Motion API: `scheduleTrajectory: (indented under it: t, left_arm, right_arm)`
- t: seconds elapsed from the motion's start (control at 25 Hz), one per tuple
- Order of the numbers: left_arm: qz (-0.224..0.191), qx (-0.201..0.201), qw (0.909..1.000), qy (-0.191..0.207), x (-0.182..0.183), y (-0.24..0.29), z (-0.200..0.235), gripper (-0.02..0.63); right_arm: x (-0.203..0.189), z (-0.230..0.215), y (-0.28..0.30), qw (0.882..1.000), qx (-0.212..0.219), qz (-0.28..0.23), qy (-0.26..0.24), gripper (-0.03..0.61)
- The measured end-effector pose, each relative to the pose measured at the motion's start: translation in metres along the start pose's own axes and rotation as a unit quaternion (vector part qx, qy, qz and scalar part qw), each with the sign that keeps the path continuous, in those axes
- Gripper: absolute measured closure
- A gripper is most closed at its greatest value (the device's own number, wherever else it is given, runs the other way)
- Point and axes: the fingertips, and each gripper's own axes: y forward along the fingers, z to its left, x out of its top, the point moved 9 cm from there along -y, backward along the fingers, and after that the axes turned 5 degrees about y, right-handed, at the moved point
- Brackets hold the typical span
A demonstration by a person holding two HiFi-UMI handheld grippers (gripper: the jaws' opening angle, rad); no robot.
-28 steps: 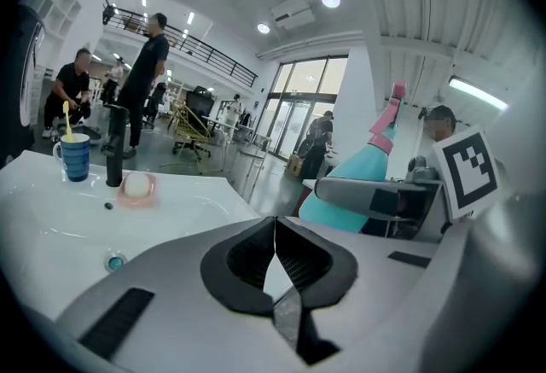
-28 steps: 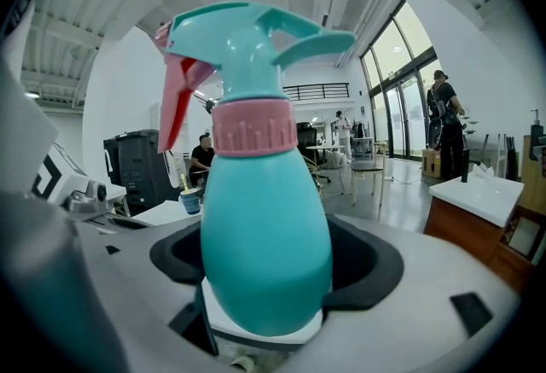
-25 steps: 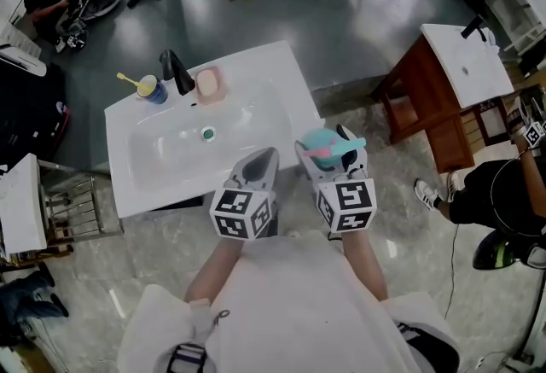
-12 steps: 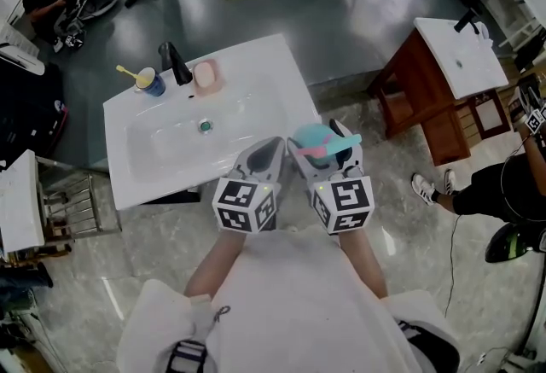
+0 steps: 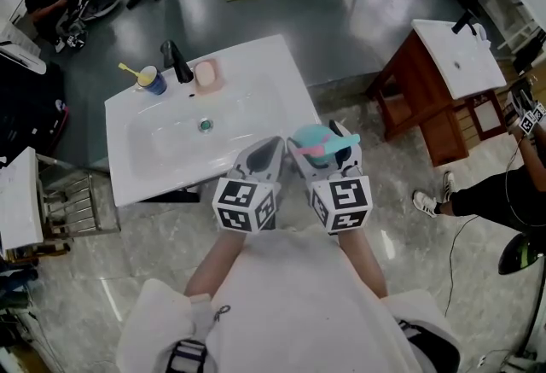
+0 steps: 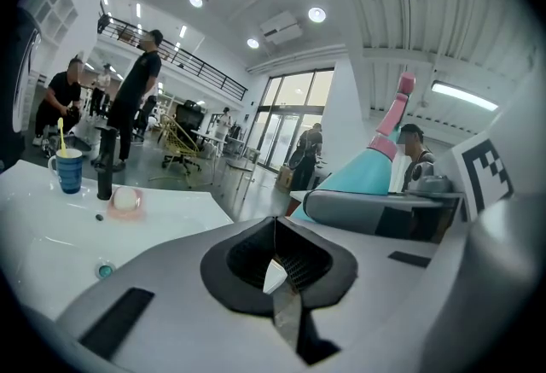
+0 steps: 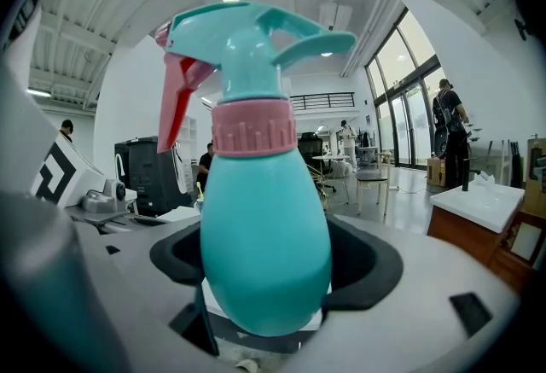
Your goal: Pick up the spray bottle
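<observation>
A teal spray bottle (image 5: 312,141) with a pink collar and trigger stands upright between the jaws of my right gripper (image 5: 322,151), above the front right corner of the white sink counter (image 5: 256,72). In the right gripper view the bottle (image 7: 260,235) fills the middle, and the right gripper (image 7: 264,282) is shut on its rounded body. My left gripper (image 5: 261,160) hovers just to the left, jaws together and holding nothing. In the left gripper view that gripper (image 6: 275,273) is shut, and the bottle (image 6: 363,175) shows at the right.
On the counter's far side stand a black faucet (image 5: 177,62), a blue cup with a yellow toothbrush (image 5: 153,83) and a pink soap dish (image 5: 207,74). A wooden cabinet with a white top (image 5: 448,72) stands at the right. People sit and stand around the edges of the floor.
Both grippers and the held bottle stay in nearly the same place above the counter's front edge. The view has shifted slightly, and the person at the right has moved.
</observation>
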Motion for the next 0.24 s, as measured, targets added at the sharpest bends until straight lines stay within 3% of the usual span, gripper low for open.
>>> scheduleTrajectory:
  t: [0.24]
  left_arm:
    - [0.002, 0.009, 0.9999, 0.01, -0.0052, -0.0026, -0.0038, 0.588]
  right_arm:
    - [-0.0018, 0.0002, -0.0057, 1.0, 0.0, -0.004, -0.002, 0.195]
